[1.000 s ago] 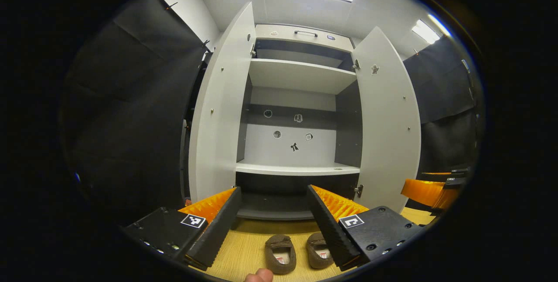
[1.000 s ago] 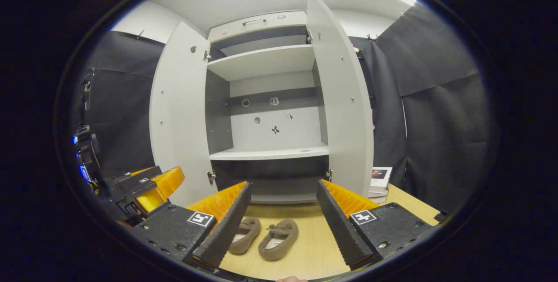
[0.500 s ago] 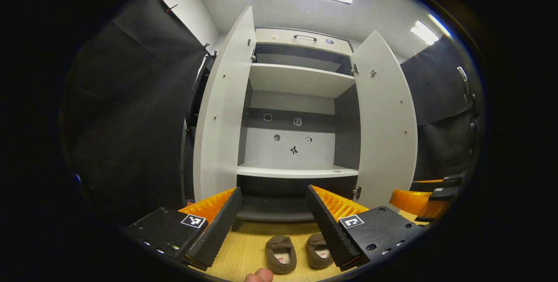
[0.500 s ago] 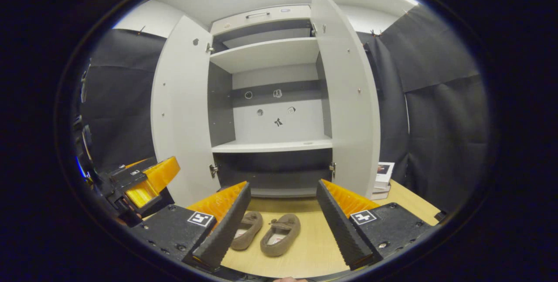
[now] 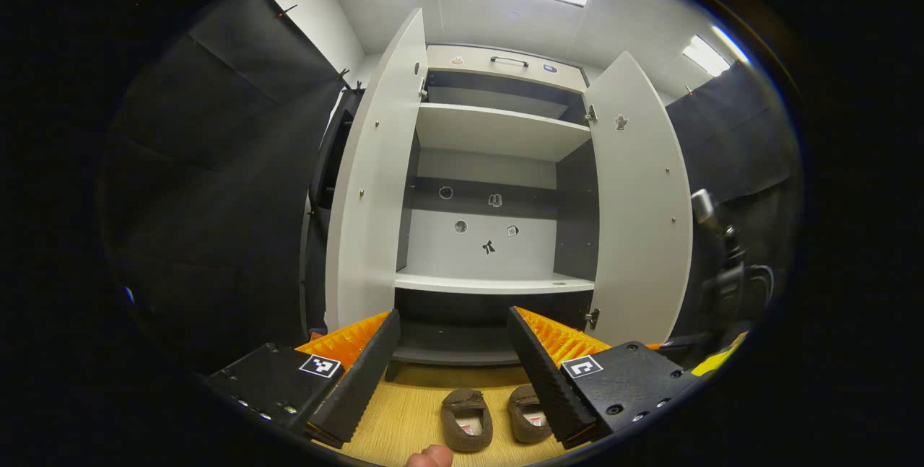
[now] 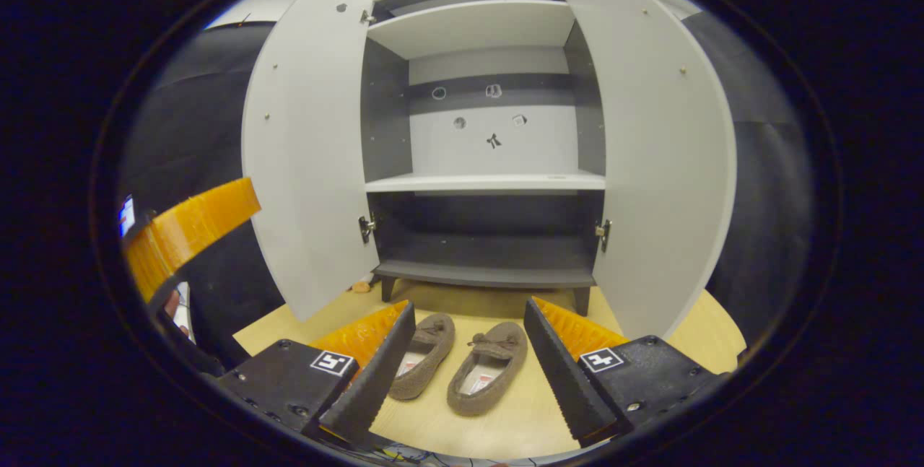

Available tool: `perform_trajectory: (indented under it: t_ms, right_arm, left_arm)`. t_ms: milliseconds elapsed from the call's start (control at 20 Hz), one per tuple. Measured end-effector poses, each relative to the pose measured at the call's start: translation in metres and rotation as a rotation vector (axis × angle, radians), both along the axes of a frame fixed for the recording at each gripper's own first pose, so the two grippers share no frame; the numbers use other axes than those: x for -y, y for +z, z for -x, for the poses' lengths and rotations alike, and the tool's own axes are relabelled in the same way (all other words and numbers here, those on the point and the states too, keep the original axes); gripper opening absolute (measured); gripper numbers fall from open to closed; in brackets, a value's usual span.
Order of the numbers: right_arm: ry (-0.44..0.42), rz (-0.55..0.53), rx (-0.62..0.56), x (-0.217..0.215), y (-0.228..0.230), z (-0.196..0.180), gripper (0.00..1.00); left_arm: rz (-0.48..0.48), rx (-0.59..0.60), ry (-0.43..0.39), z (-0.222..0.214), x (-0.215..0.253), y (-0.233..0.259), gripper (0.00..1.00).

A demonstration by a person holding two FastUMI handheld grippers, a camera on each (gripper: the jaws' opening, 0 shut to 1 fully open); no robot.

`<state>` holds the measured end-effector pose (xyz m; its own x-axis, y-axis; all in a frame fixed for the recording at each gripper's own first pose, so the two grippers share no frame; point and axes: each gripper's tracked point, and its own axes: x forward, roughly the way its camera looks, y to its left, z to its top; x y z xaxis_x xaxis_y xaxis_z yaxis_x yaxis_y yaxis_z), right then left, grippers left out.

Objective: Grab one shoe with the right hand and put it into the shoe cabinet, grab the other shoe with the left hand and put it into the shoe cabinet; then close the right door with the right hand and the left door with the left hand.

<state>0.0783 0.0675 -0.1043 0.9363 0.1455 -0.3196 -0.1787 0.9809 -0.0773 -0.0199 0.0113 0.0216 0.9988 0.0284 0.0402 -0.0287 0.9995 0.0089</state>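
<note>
Two brown slippers lie side by side on the wooden floor before the open shoe cabinet. In the right gripper view the right slipper sits between my fingers and the left slipper lies by the left finger. My right gripper is open and holds nothing. In the left gripper view both slippers show low down, the left slipper and the right slipper partly behind a finger. My left gripper is open and holds nothing. Both cabinet doors stand wide open, the left door and the right door.
The cabinet's low bottom shelf is bare, as is the white middle shelf. My other gripper shows at the left edge of the right gripper view. Black cloth walls flank the cabinet. A fingertip pokes in at the bottom of the left gripper view.
My right gripper has dropped and moved toward the slippers and cabinet, which now look larger and nearer. The left gripper has stayed almost still.
</note>
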Motion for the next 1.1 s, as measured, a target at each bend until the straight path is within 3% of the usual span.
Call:
perform_trajectory:
  t_ms: [50,300,600,650,800,850,900,1100]
  right_arm:
    - [0.002,0.003,-0.037,-0.002,-0.015,-0.006,0.95]
    - [0.013,0.059,-0.201,0.0,-0.092,-0.037,0.99]
    - [0.01,0.111,-0.354,0.003,-0.156,-0.053,0.86]
    - [0.005,0.123,-0.368,0.004,-0.164,-0.058,0.78]
    - [-0.038,0.138,-0.411,0.008,-0.182,-0.074,0.7]
    - [-0.056,0.137,-0.422,0.01,-0.187,-0.078,0.6]
    - [-0.071,0.135,-0.428,0.011,-0.189,-0.082,0.61]
    - [-0.122,0.13,-0.441,0.014,-0.198,-0.097,0.39]
  left_arm:
    - [0.0,-0.002,0.001,0.001,-0.001,-0.001,0.95]
    - [-0.005,-0.001,0.009,0.0,-0.01,0.001,0.95]
    - [-0.038,0.026,0.026,-0.004,-0.019,0.006,0.95]
    - [-0.036,0.023,0.026,-0.004,-0.019,0.006,0.95]
    - [-0.029,0.011,0.03,-0.004,-0.021,0.001,0.95]
    - [-0.028,0.01,0.031,-0.005,-0.022,0.001,0.95]
    - [-0.028,0.01,0.033,-0.005,-0.023,0.001,0.95]
    - [-0.027,0.006,0.044,-0.006,-0.027,-0.002,0.95]
